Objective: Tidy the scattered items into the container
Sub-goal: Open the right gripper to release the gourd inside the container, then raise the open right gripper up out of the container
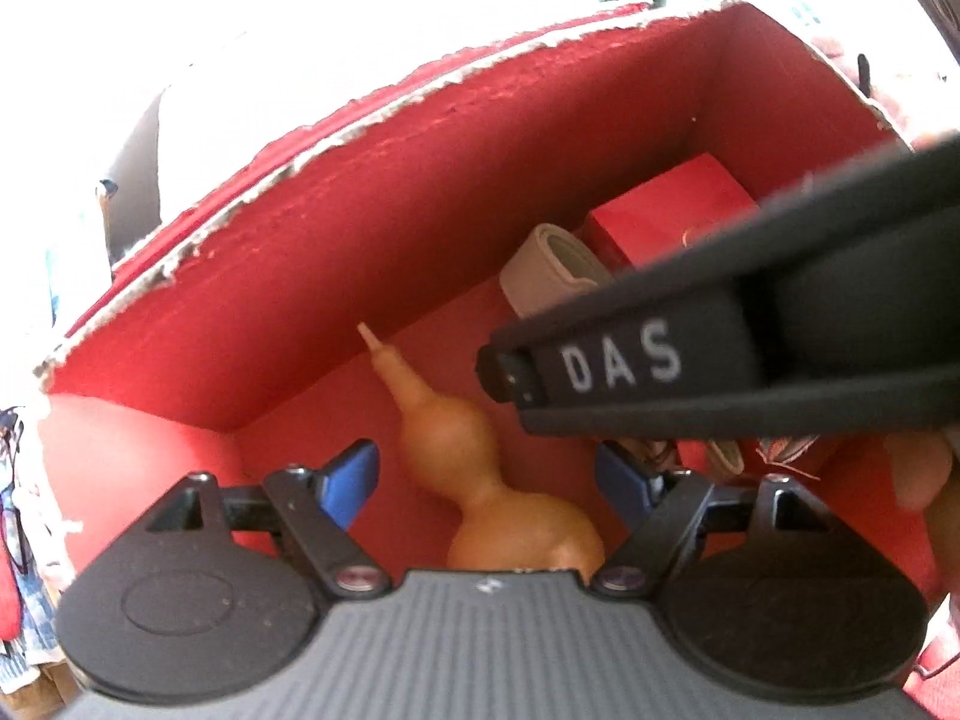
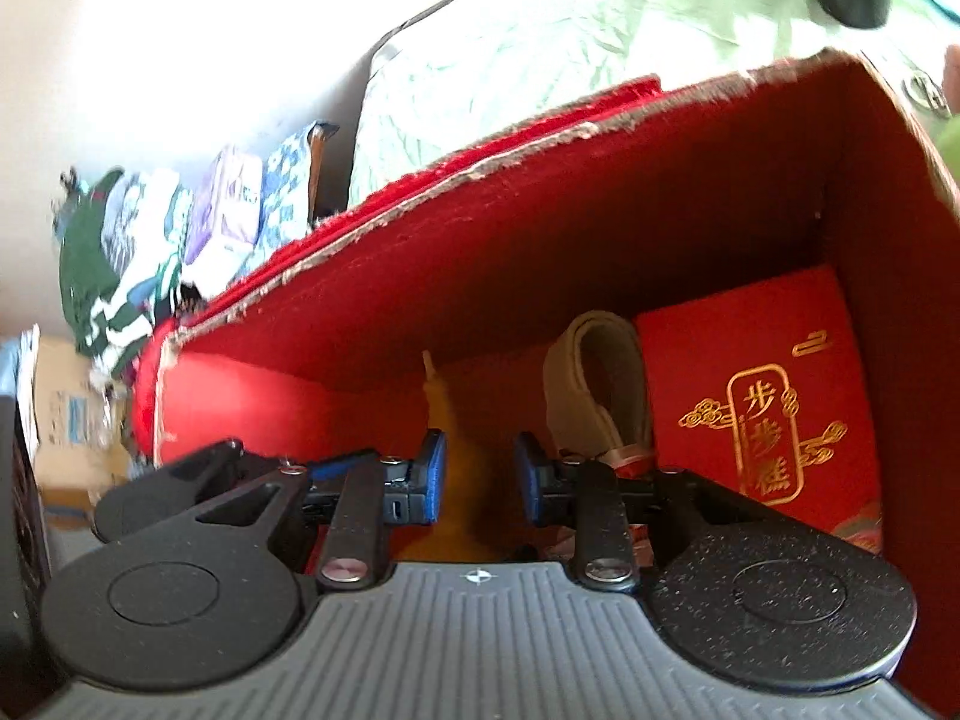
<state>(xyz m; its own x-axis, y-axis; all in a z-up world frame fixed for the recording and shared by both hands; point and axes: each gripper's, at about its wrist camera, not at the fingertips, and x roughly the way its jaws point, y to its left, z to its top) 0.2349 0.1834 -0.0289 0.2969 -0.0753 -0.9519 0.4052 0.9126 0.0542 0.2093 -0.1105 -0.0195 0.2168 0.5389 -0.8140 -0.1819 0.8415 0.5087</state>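
I have both grippers pointed down into the red box [image 1: 372, 228]. The gourd [image 1: 474, 456] lies on its floor at lower centre, between my left gripper [image 1: 486, 480]'s wide-apart fingers, untouched, so I judge it stowed. My right gripper [image 2: 480, 477] hangs above it, fingers narrowly apart, gripping nothing. A folded strap [image 2: 600, 384] and red packet [image 2: 762, 396] lean in the right corner. Upper left: pale crumpled cloth [image 2: 540, 72], bright room clutter.

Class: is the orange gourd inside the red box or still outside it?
Inside: the gourd lies on the floor of the red box, within its walls.
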